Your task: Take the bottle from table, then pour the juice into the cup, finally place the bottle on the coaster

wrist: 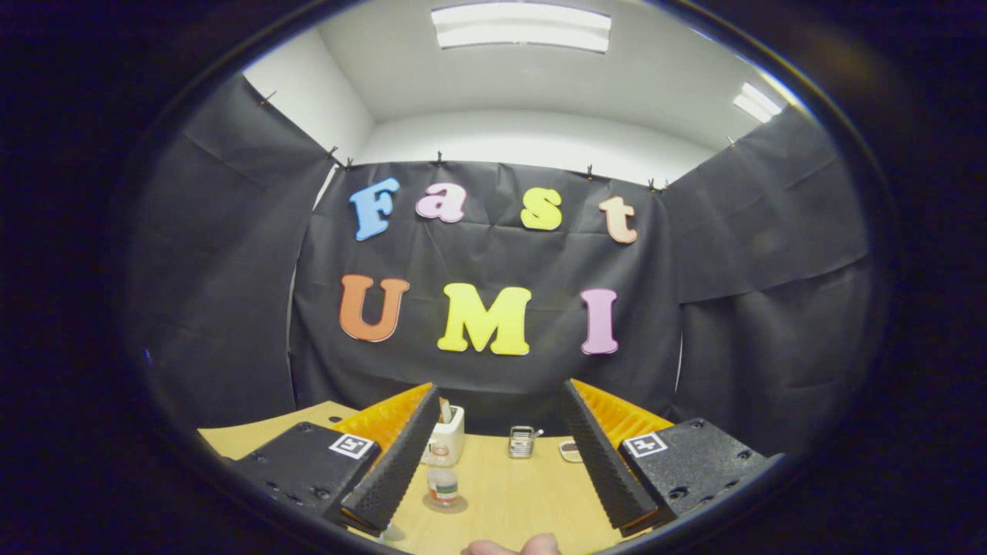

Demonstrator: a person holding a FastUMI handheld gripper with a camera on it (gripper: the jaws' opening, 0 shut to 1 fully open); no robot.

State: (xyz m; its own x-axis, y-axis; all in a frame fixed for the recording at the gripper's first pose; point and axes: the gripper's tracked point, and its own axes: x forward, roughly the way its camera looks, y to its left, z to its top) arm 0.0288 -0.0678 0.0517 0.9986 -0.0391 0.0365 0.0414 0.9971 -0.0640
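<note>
My gripper point(500, 395) is open, its fingers spread wide above the wooden table point(509, 501), with nothing between them. A small clear bottle point(442, 484) with a banded label stands upright on the table, close to the inner side of the left finger point(393, 470). A round dark patch, shadow or mat, lies under the bottle; I cannot tell which. Farther ahead, between the fingers, stands a small metallic cup point(522, 442). To its right, a small round patterned coaster point(570, 451) lies flat beside the right finger point(605, 462).
A white holder point(453, 432) with a stick in it stands behind the bottle, near the left finger. The black cloth wall closes off the table's far edge. A person's fingertip point(513, 547) shows at the near edge.
</note>
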